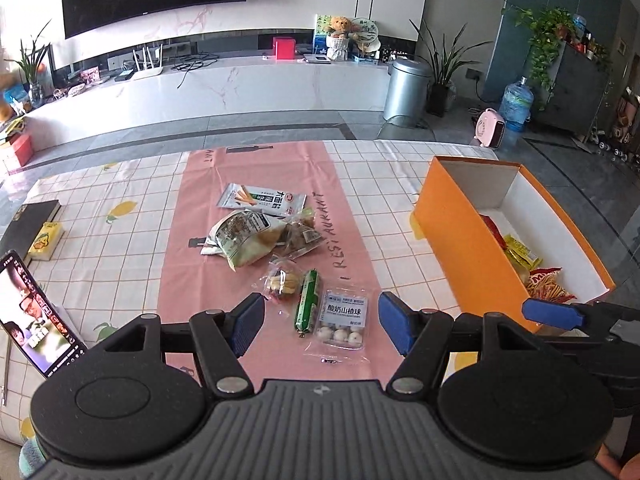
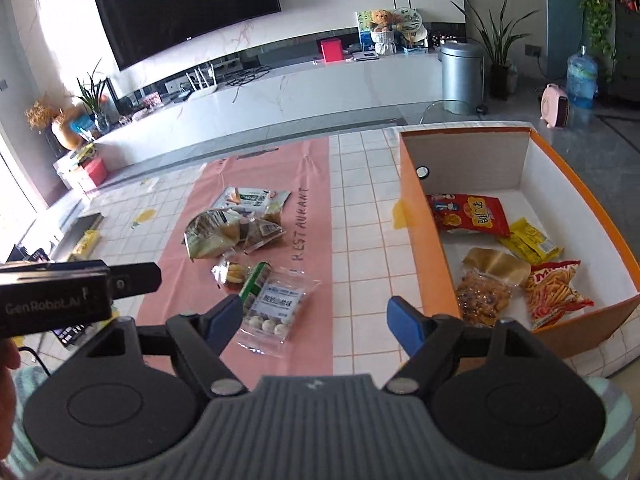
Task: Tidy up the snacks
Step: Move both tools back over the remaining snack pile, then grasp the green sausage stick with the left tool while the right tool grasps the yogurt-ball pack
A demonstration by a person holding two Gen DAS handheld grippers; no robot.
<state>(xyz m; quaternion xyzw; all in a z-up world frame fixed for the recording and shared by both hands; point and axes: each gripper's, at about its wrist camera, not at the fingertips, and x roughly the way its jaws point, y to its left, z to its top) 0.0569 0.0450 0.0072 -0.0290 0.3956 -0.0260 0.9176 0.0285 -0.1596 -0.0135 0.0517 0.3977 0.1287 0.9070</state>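
Black phone [image 1: 38, 312], far left of tabletop [image 1: 120, 248]: propped with lit screen, outside the sorting area.
Yellow small box [image 1: 46, 240], beside a dark book [image 1: 30, 220]: set apart from the snacks, probably not part of the job.
Pink runner [image 1: 256, 184], centre of the checked cloth: serves as staging ground for unsorted snacks.
Loose pile on runner: flat silver stick-snack pouch [image 1: 262, 199] farthest, crumpled green-and-white bag [image 1: 240, 240] overlapping clear-wrapped brown pieces [image 1: 302, 236], then small clear candy pack [image 1: 282, 282], green tube-shaped pack [image 1: 307, 300], clear pack of white hawthorn balls [image 1: 342, 322] nearest. Left close to the near edge, apparently for easy reach.
Left hand-held gripper [image 1: 320, 326]: blue pads spread wide, nothing pinched, hovering over green tube and hawthorn balls; likely next pick.
Right hand-held gripper [image 2: 316, 318]: likewise spread, empty, between pile and box.
Orange box [image 2: 424, 216], right: white-lined, lidless to receive sorted items; holds red bag [image 2: 468, 214], yellow packet [image 2: 528, 244], bread-like pack [image 2: 496, 266], nut pack [image 2: 482, 298], red fries bag [image 2: 554, 292].
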